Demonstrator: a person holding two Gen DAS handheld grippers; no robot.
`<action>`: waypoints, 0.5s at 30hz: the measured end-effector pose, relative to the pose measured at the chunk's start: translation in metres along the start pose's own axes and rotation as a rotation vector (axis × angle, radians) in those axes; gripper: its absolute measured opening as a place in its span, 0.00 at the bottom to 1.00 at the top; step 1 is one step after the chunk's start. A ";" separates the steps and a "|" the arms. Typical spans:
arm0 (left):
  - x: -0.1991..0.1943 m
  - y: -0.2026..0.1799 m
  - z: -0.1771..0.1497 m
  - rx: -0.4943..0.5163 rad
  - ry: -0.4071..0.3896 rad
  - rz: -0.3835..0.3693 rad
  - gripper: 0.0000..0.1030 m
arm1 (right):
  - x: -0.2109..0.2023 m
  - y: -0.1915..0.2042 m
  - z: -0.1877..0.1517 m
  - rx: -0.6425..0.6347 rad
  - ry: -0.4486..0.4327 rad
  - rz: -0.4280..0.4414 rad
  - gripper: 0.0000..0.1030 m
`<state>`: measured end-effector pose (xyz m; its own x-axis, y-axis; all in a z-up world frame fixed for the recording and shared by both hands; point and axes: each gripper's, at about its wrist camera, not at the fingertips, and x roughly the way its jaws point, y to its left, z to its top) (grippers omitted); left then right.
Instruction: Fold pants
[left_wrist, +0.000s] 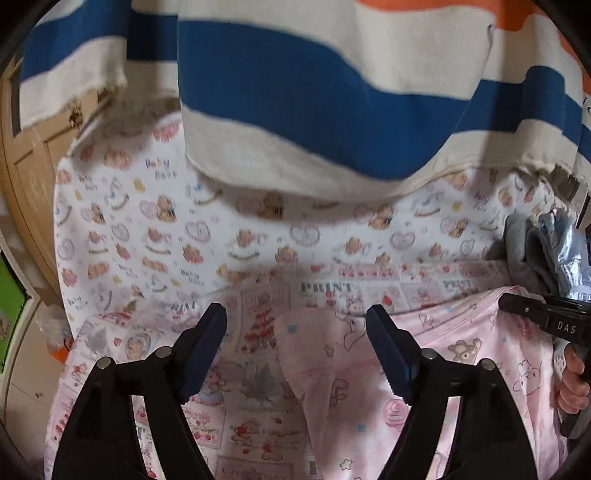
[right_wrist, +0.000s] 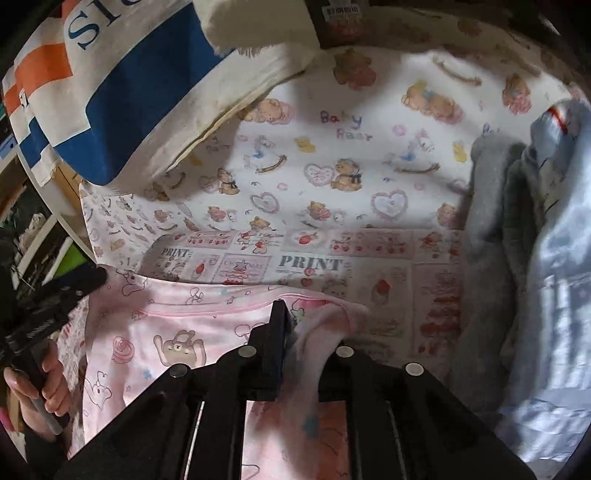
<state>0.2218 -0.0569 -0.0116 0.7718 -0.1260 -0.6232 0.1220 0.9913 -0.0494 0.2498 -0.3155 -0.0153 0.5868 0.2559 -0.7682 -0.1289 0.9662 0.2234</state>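
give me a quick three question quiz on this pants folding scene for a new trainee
1. True or false: the left tool stands open with nothing gripped between its fingers.
2. What decorates the pink pants? A: blue stripes. B: cartoon animals. C: nothing, plain cloth.
3. Fill in: the patchwork sheet just beyond the pants bears the large word ____.

Key: 1 true; 2 B; 3 PRINT.
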 end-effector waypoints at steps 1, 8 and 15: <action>-0.001 -0.001 0.001 0.004 -0.006 -0.003 0.76 | -0.003 0.001 0.000 -0.011 -0.008 -0.016 0.30; 0.004 -0.001 -0.003 0.000 0.004 0.011 0.77 | -0.028 -0.004 0.001 -0.021 -0.116 -0.042 0.82; 0.015 0.021 -0.008 -0.113 0.072 -0.071 0.77 | -0.037 -0.014 0.008 0.011 -0.083 -0.022 0.82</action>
<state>0.2315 -0.0374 -0.0280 0.7166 -0.1972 -0.6691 0.1004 0.9784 -0.1808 0.2364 -0.3390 0.0150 0.6538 0.2310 -0.7205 -0.1070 0.9709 0.2142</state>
